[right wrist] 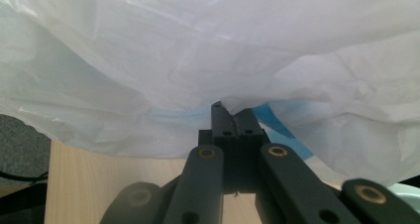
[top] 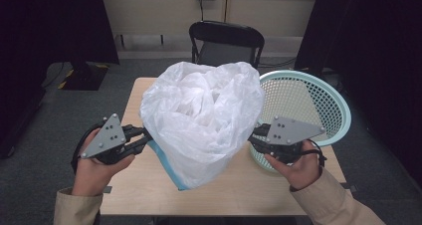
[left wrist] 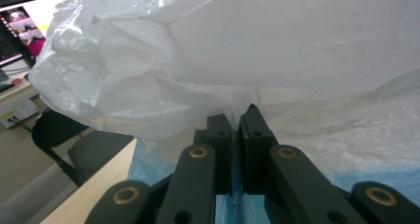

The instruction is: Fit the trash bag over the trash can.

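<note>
With each hand-held gripper clamped on an opposite edge of the white plastic bag [top: 201,120], left hand-held gripper [top: 145,138] and right hand-held gripper [top: 252,137], the bag hangs spread above the bench [top: 134,185] (beside the basket [top: 318,105]), probably for lining it.

The bag [top: 201,120] is thin white plastic film, translucent, crinkled and faintly glossy where it catches the light, with a pale blue plastic layer showing at its near, lower edge. The left tool [top: 142,138] and the right tool [top: 253,134] are matt black, hard and smooth, with brass-coloured rivets in their links; each carries a flat grey plate with a dull metal look. The surface [top: 134,98] is light wood-look board, smooth and matt. The basket [top: 318,103] on the right is pale green plastic mesh. The far chair [top: 226,38] looks black and slightly glossy. The person's sleeves [top: 77,207] are beige cloth.
</note>
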A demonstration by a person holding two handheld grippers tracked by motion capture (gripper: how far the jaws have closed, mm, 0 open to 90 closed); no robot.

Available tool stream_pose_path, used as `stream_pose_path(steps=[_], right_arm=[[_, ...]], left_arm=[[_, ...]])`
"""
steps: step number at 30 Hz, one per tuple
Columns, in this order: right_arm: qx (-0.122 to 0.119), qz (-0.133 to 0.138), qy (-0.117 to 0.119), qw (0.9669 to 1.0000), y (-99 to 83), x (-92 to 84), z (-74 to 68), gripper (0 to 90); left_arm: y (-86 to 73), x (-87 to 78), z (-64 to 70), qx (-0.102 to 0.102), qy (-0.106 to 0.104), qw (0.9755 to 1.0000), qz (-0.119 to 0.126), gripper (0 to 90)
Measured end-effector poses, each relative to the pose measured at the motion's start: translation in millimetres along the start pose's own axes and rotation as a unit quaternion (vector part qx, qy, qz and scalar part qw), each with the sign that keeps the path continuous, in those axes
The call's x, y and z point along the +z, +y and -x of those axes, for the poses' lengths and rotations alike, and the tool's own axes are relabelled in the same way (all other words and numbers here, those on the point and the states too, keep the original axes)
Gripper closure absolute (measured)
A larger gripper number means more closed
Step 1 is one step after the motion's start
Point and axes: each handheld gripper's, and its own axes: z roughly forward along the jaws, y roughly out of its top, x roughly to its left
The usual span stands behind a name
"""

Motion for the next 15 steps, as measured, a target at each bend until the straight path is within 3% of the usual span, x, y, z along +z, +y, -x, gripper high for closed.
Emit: stream_pose_path(steps=[15], right_arm=[[-0.001,-0.007,-0.035,0.9994,-0.4,-36.1,19.5,90.0]], left_arm=[[28.2,43.8,1.3,0.011,-0.026,0.9996,0.009,85.6]])
